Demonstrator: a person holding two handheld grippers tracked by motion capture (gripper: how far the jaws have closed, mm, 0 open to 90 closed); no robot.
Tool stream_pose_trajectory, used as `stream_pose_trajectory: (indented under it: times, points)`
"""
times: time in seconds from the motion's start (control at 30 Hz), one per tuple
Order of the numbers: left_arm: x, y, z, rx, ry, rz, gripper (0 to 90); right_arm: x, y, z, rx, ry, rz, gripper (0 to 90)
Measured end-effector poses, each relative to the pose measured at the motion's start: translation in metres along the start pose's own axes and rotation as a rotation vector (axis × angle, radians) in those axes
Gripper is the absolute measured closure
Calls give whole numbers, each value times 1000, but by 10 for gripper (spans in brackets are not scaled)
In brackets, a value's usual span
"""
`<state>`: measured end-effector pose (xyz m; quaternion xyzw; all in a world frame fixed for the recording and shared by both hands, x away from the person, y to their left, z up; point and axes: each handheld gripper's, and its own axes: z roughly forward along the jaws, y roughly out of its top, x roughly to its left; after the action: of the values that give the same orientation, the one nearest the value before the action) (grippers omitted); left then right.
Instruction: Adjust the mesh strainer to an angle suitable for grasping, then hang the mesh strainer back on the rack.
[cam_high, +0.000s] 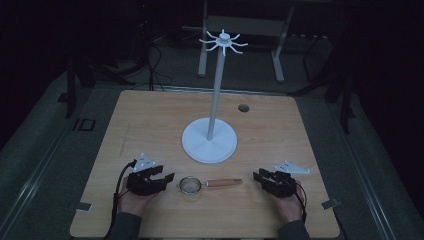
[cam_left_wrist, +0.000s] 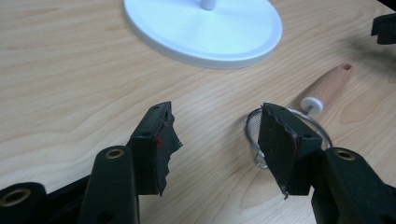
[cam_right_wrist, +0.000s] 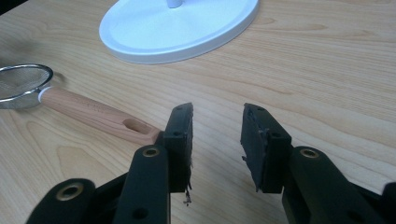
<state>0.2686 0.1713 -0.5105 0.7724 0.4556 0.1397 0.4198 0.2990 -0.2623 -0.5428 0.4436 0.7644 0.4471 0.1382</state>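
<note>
So on the left side of the wooden table (cam_high: 150, 120), the left gripper (cam_high: 167, 179) sits low near the person's edge, held in the left hand (cam_high: 134, 201). Its jaws are spread wide with nothing between them. In the left gripper view you can see the gap is bare tabletop, and one jaw is right in front of the strainer's mesh bowl, so I can't tell whether it's touching the rim.

Just right of that gripper lies the little strainer (cam_high: 190, 185), flat on the table, mesh end toward the left gripper and its wooden handle (cam_high: 224, 183) pointing toward the right one. The handle has a hanging hole near its end.

Beyond both grippers, farther up the table, stands a white stand (cam_high: 209, 142) with a round base, a tall pole and a ring of hooks on top.

Over on the right, the right gripper (cam_high: 257, 176) is held in the right hand (cam_high: 290, 206), jaws partly open, narrower than the left one, gripping nothing. In the right gripper view the handle's end lies just beside one jaw, outside the gap.
</note>
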Motion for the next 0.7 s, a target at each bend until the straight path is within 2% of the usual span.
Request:
stream_pose_trajectory:
  times: [0.23,0.7]
  points:
    - [-9,14,5,-8,-16,33,452,-5,0,-6,-17,-21,14,589]
    - [-25,36,16,3,-46,102,452,-18,0,-20,-45,-60,33,566]
